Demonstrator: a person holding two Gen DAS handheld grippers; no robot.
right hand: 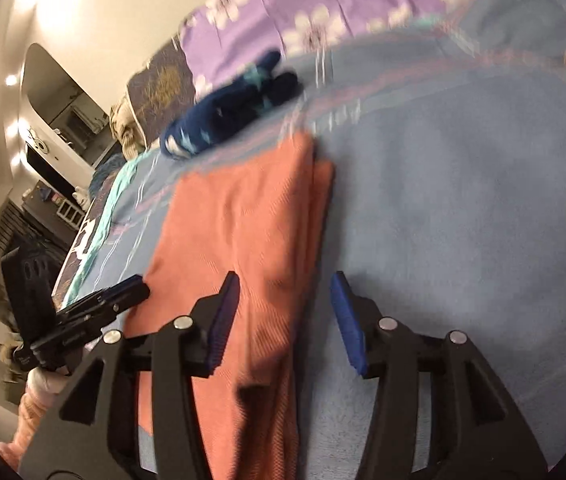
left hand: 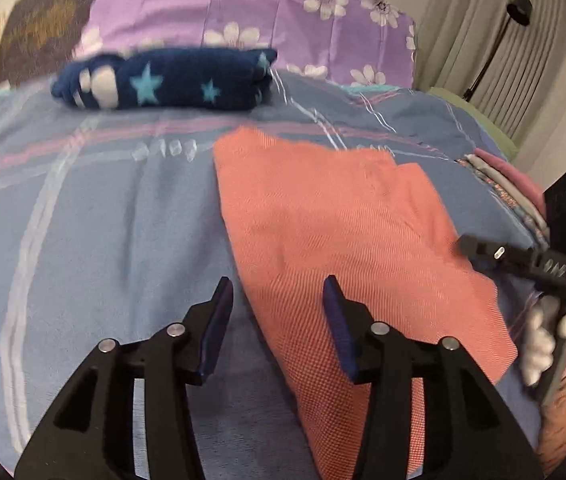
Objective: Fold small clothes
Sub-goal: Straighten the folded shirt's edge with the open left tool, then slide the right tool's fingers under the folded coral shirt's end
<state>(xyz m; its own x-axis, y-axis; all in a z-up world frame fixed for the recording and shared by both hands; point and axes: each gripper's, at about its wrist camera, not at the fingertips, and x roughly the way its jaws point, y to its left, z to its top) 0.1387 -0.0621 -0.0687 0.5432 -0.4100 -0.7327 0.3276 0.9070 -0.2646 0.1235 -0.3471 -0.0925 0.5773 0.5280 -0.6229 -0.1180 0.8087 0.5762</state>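
The folded navy blue fleece with light blue stars (left hand: 171, 80) sat far back on the left, right in front of the purple pillow with white flowers (left hand: 251, 4). Everything was on a blue bedspread with pale plaid lines (left hand: 95, 220). The left gripper (left hand: 279, 322) had its blue-padded fingers spread apart, empty, one on each side of the near left edge of the salmon-orange woven cloth (left hand: 335, 232). That cloth lay flat mid-bed, folded over with a layered edge on its right. The right gripper (right hand: 285, 318) was spread wide too, holding nothing, straddling that layered right edge. A stack of folded clothes (left hand: 511, 188) sat at the far right.
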